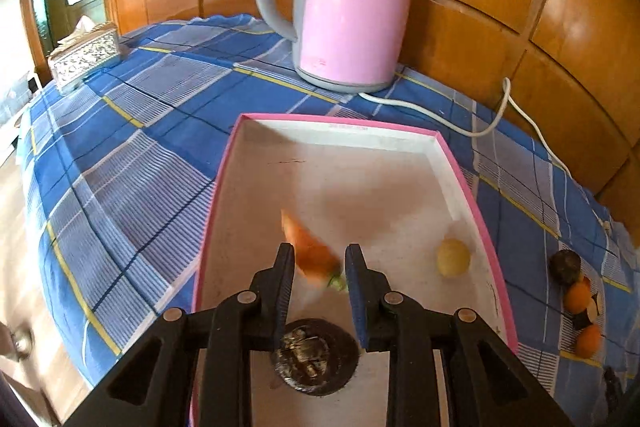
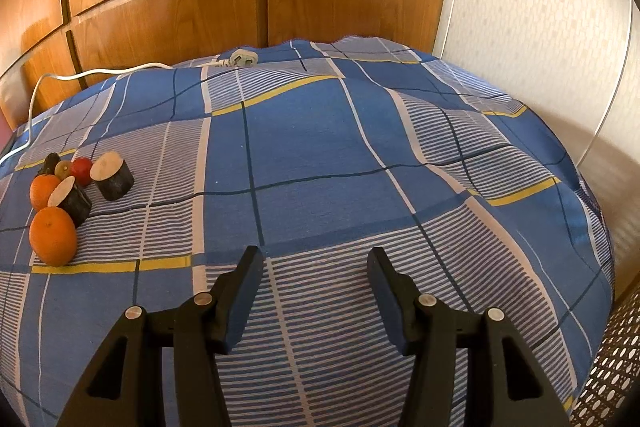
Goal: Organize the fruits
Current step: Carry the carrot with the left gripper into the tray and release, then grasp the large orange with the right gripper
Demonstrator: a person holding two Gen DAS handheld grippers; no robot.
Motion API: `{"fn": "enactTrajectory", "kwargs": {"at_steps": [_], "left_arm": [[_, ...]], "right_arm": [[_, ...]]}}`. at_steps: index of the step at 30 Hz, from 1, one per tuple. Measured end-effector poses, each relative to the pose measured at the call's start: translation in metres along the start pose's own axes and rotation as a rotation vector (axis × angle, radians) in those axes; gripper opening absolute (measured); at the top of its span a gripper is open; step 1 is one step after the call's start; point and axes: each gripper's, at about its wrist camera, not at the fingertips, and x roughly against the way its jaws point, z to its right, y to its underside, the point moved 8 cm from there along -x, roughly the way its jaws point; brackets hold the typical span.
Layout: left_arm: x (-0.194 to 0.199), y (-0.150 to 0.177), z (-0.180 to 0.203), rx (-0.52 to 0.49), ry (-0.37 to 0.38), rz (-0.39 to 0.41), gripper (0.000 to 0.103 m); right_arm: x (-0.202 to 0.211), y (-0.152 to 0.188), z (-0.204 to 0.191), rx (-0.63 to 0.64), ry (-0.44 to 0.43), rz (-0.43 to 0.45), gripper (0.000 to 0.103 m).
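The left gripper [image 1: 320, 267] pinches a small orange carrot [image 1: 310, 251] over the pink-rimmed white cardboard box [image 1: 472, 195]. Next, let go. The right gripper [image 2: 314, 279] is open, holding nothing.

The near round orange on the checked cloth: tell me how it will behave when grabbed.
The near round orange would probably roll if nudged, being round on a smooth cloth. Its glossy skin may slip between flat pads. It looks firm, not fragile.
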Motion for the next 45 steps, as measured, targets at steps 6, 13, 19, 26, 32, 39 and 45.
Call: {"fn": "enactTrajectory", "kwargs": {"at_steps": [6,13,19,26,32,39,45], "left_arm": [[0.014,0.004,-0.001,-0.003,0.015,0.028,0.037],[0.039,0.025,-0.004,0.0,0.055,0.043,0.05],[0.057,0.052,-0.004,-0.029,0.078,0.037,0.054],[0.068,0.088,0.001,-0.066,0.084,0.017,0.061],[0.071,0.1,0.012,-0.101,0.101,0.011,0.063],[0.073,0.101,0.018,-0.119,0.112,0.016,0.067],[0.072,0.102,0.018,-0.112,0.117,0.009,0.068]], "right_arm": [[0.0,0.0,-0.001,0.016,0.016,0.004,0.055],[0.0,0.0,-0.001,0.022,0.022,0.005,0.055],[0.0,0.0,-0.002,0.022,0.023,0.004,0.055],[0.0,-0.001,-0.001,0.019,0.022,-0.004,0.055],[0.002,-0.005,-0.011,0.041,-0.021,-0.027,0.055],[0.018,-0.016,-0.058,0.099,-0.184,-0.025,0.055],[0.029,-0.024,-0.096,0.149,-0.29,-0.023,0.053]]}}
